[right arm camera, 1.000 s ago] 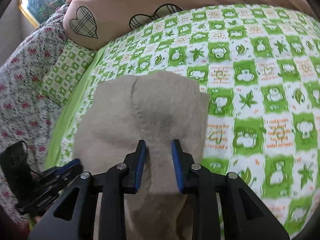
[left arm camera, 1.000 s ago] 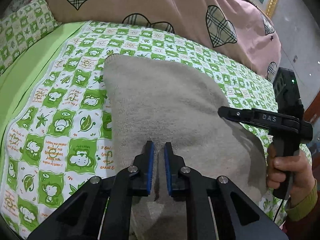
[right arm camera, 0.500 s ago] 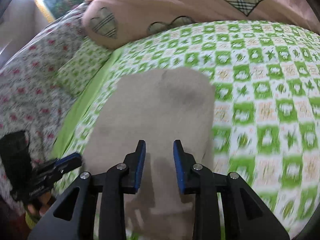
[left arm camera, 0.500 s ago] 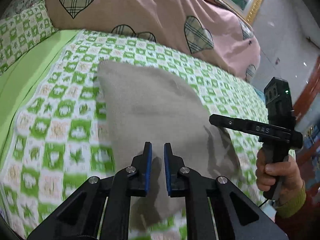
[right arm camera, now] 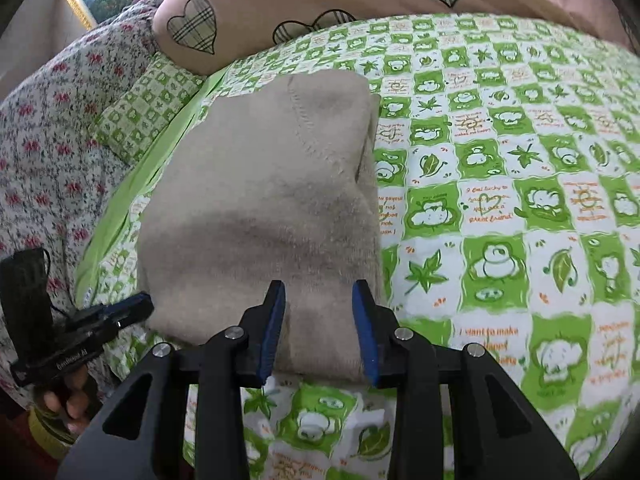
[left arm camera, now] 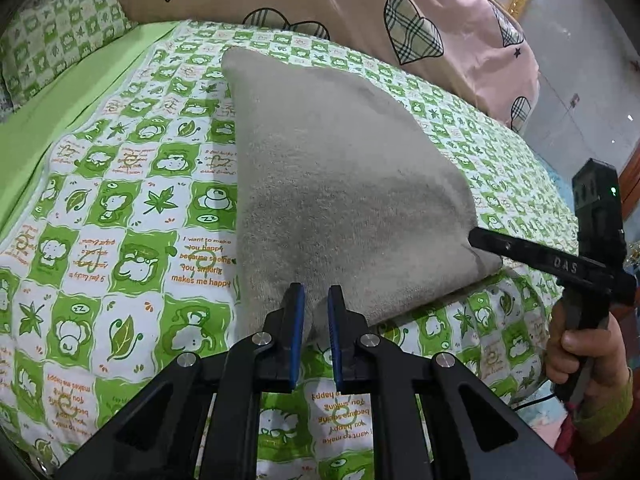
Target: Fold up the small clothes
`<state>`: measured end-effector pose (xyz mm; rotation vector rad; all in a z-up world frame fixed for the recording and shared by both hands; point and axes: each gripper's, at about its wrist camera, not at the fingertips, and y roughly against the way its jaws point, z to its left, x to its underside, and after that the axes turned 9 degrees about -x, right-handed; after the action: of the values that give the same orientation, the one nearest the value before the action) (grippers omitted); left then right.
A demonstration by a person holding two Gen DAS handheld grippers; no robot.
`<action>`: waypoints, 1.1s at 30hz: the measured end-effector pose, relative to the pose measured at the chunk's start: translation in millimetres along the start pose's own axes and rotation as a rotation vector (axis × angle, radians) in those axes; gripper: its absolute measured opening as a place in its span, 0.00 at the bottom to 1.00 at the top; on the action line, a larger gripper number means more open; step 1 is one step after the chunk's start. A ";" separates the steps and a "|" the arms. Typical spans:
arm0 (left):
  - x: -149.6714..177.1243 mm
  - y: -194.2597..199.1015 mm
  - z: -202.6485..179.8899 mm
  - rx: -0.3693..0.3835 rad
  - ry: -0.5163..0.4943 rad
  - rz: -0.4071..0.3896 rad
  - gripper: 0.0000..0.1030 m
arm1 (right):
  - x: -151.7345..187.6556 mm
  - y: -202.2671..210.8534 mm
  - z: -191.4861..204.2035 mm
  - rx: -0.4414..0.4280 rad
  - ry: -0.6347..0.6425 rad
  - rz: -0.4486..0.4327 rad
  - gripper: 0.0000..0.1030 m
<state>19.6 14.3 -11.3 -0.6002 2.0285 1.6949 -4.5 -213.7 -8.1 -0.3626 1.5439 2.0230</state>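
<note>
A folded beige knit garment (left arm camera: 344, 184) lies flat on the green-and-white patterned bedspread (left arm camera: 132, 216); it also shows in the right wrist view (right arm camera: 264, 208), with a stitched seam at its far end. My left gripper (left arm camera: 316, 296) hovers at the garment's near edge, its blue-padded jaws a narrow gap apart, holding nothing. My right gripper (right arm camera: 319, 292) is open over the garment's near right corner, empty. The right gripper shows in the left wrist view (left arm camera: 532, 258) at the garment's right corner, and the left gripper shows in the right wrist view (right arm camera: 100, 320).
A pink quilt with plaid hearts (left arm camera: 320, 4) is bunched along the back of the bed. A green patterned pillow (left arm camera: 56, 36) lies at the far left, and a floral sheet (right arm camera: 48, 152) beyond it. The bed's right edge (left arm camera: 560, 216) drops to the floor.
Both grippers have pulled back toward the garment's near edge. The right gripper's jaws have opened wider. The garment lies as it did.
</note>
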 end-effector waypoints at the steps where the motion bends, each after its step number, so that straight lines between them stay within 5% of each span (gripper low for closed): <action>1: 1.4 1.1 -0.1 -0.001 0.001 -0.001 0.11 | 3.9 1.9 0.5 0.012 0.009 -0.003 0.35; 4: 7.5 -0.8 -3.1 -0.015 -0.006 -0.006 0.11 | 16.6 0.8 -4.0 0.045 0.032 0.004 0.35; 6: 10.3 -0.6 -4.7 -0.029 -0.009 -0.008 0.11 | 21.0 -4.1 -12.5 0.115 0.018 0.027 0.46; 9: 8.9 3.5 -5.1 -0.045 -0.017 -0.012 0.13 | 20.6 10.5 -22.9 0.050 -0.057 -0.023 0.46; 12: 10.5 10.5 -4.2 -0.049 -0.017 -0.011 0.16 | 21.0 24.0 -19.9 0.079 -0.030 -0.049 0.46; 24: 23.1 37.0 0.8 -0.099 0.017 -0.012 0.50 | 33.8 52.1 -5.4 0.032 -0.047 -0.076 0.47; 33: 27.6 46.7 13.1 -0.121 0.066 -0.002 0.63 | 40.4 52.8 10.8 -0.012 -0.041 -0.062 0.69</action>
<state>-29.2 33.2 8.0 -0.7065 1.9796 1.8299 -66.4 -201.9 15.7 -0.3667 1.4785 1.9804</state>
